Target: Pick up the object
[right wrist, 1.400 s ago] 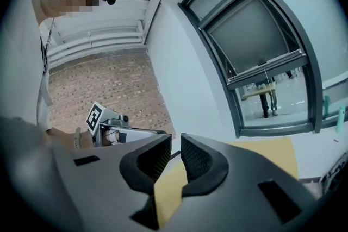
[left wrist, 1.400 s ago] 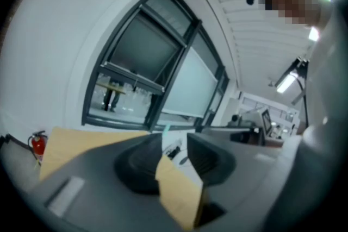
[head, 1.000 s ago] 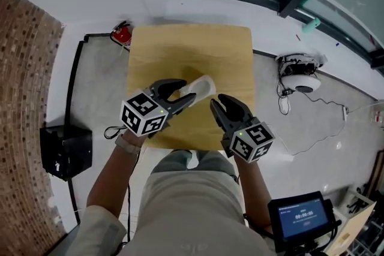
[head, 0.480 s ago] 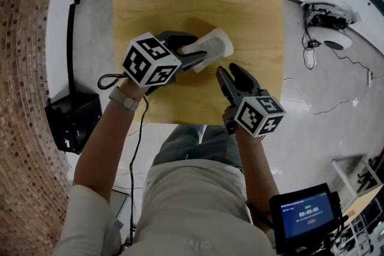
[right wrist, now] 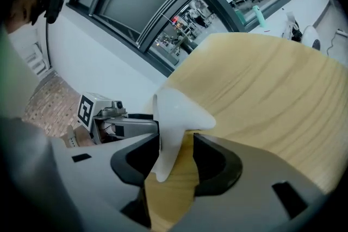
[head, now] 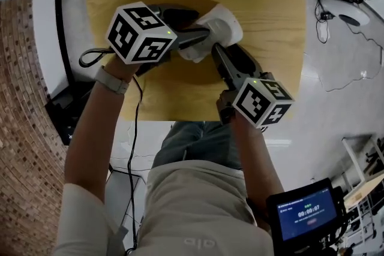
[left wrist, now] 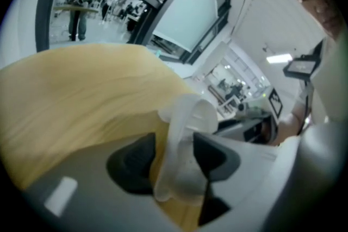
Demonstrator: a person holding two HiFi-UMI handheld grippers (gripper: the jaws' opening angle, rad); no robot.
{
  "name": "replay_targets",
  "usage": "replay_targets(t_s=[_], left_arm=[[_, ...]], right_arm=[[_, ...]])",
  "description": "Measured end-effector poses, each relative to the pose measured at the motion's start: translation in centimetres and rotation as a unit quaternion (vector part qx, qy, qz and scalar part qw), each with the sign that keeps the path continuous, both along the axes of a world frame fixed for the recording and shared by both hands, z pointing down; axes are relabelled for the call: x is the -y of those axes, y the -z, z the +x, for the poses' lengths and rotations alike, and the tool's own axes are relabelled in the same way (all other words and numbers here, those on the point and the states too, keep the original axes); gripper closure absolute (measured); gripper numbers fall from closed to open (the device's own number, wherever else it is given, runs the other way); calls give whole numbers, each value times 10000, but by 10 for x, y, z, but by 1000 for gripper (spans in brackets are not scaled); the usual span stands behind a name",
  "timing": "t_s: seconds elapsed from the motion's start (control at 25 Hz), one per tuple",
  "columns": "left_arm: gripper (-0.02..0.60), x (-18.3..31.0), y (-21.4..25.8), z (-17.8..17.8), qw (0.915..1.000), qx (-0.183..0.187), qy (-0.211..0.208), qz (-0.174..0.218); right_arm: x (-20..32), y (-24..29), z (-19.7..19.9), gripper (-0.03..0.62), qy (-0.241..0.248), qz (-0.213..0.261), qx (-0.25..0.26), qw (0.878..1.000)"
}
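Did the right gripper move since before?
Yes, the right gripper sank toward the table; its fingers have just been opening, the white object between them.

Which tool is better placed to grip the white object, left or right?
Left. Both tools' jaws have just been opening around the white object; the left tool straddles its body, the right tool only a thin edge.

Table (head: 270,9) — wooden top, lying under both sets of jaws. Brick wall (head: 24,159) and black box (head: 58,112) — left of the jaws, off the table. White round device (head: 353,11) on the floor, right of the jaws. Lit screen (head: 306,211) well behind them.
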State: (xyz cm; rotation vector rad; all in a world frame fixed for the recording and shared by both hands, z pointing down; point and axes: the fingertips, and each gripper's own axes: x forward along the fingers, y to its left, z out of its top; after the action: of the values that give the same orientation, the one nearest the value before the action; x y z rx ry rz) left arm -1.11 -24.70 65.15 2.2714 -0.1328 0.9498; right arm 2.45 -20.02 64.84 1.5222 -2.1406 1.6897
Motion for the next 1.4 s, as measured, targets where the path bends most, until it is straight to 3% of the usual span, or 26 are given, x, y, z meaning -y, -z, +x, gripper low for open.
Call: replay_targets(t_s=[0.24, 0.4, 0.96, 1.12, 1.4], left_arm=[[367, -7, -3, 14, 9983, -359, -150, -427], [439, -11, 0, 18, 9964, -534, -202, -626], [442, -13, 0, 14, 9965, -531, -115, -629], [440, -14, 1, 10, 9968, -545, -43, -575], [439, -9, 3, 19, 9961, -598, 422, -497]], right_arm=[[11, -7, 0, 422, -150, -80, -122, 9998], [12, -9, 2, 424, -170, -139, -194, 9996], [10, -9, -3, 430, -213, -108, -274, 9993], [9, -9, -7, 436, -126, -199, 40, 9997], [18, -6, 4, 442, 206, -83, 176, 9996]])
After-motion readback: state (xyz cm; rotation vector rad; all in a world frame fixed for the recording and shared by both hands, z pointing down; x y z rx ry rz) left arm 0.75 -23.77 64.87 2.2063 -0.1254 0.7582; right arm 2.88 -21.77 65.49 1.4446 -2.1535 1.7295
